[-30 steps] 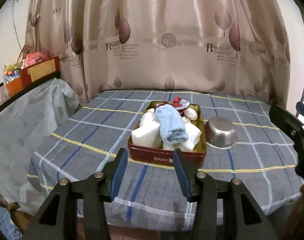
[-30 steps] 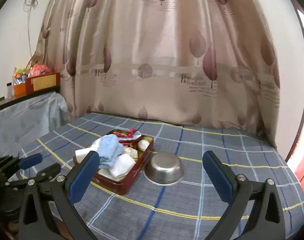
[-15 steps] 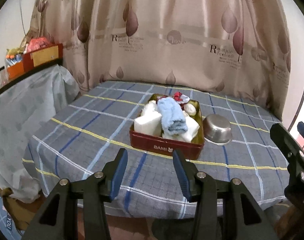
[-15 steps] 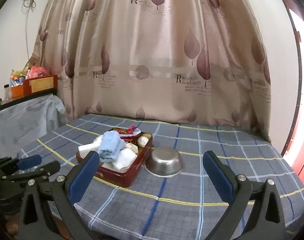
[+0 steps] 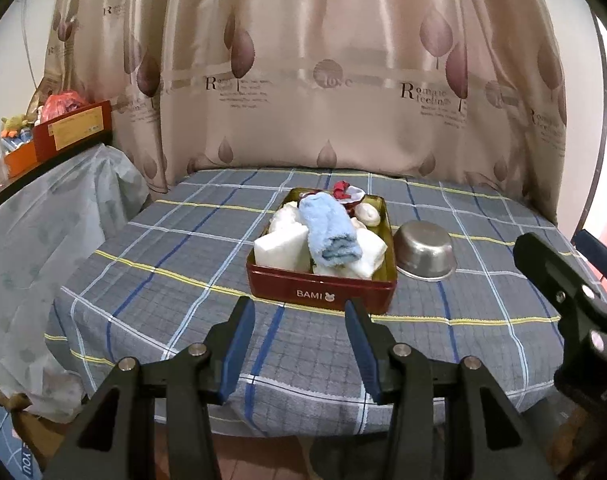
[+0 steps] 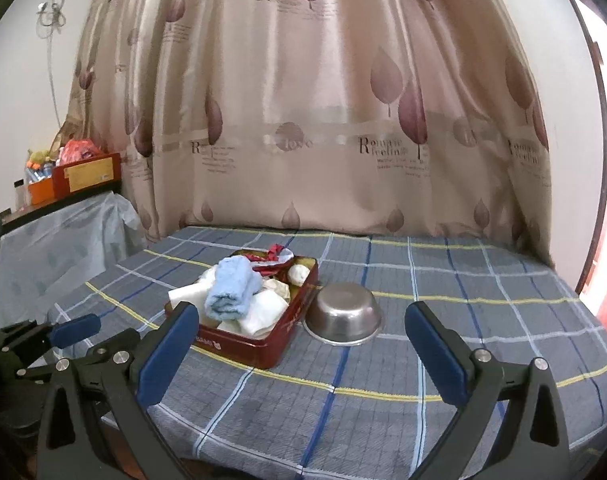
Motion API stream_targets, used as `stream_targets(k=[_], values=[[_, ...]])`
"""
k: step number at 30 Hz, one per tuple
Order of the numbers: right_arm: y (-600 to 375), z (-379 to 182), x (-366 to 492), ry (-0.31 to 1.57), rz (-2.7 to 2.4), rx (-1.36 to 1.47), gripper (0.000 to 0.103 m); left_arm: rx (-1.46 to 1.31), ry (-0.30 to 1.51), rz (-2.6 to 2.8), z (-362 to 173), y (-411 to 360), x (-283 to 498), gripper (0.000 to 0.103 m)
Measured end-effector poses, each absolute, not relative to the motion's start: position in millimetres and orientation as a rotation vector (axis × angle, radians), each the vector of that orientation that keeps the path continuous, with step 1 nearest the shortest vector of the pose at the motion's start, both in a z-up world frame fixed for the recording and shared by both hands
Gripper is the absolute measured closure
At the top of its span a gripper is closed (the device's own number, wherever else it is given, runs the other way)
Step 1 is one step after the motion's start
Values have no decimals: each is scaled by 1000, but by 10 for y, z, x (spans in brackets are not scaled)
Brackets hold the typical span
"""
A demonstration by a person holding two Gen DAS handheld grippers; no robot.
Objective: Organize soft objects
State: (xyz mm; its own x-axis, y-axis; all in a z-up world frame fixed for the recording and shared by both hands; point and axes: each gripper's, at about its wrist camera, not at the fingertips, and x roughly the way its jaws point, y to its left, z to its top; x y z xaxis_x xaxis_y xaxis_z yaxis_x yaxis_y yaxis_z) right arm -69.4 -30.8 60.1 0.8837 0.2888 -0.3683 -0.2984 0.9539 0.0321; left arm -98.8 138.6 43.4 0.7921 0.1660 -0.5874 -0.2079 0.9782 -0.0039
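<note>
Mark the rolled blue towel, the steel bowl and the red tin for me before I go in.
rolled blue towel (image 5: 330,232), left wrist view, middle of the roll's top.
steel bowl (image 6: 345,314), right wrist view, its outer side wall.
red tin (image 5: 321,290), left wrist view, near wall above the BAMI lettering.

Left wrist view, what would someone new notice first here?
The red tin in the middle of the plaid-covered table, heaped with white soft pieces and a rolled blue towel on top. A steel bowl sits upside down just right of it. Both the left gripper and right gripper hang open, short of the tin.
</note>
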Motion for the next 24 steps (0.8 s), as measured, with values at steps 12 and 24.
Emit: stream_targets(k=[12, 24], values=[[-234, 534, -685, 396, 310, -46, 1, -92, 649, 202, 391, 1421, -965, 55], [-233, 523, -674, 412, 309, -23, 1, -104, 653, 209, 369, 1444, -969, 55]])
